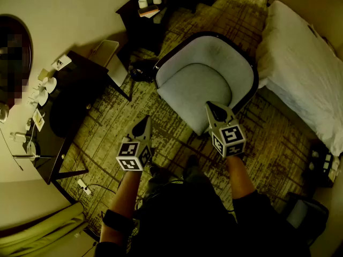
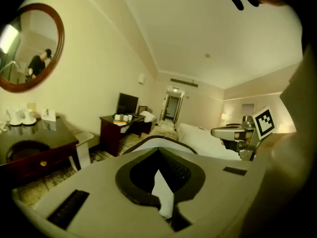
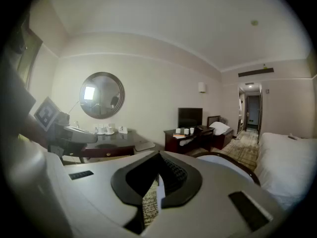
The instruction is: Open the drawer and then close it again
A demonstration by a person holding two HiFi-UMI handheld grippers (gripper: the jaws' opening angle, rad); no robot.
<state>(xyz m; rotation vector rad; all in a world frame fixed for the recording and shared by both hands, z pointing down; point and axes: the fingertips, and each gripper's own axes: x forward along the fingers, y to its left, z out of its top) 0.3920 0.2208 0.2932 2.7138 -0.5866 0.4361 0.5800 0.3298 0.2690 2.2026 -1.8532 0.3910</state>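
Left gripper (image 1: 146,121) and right gripper (image 1: 211,107), jaws pressed together on nothing, are hovering lower centre before the armchair (image 1: 203,74); the drawer (image 2: 34,166) is sitting closed in the desk (image 1: 69,98) at left.

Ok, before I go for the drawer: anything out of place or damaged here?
Nothing stands out. The desk drawer looks shut, the cups stand upright, the armchair is upright on the carpet; left tool and right tool are shut, empty.

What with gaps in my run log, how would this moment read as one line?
left tool: shut, empty | right tool: shut, empty | desk drawer: closed, untouched
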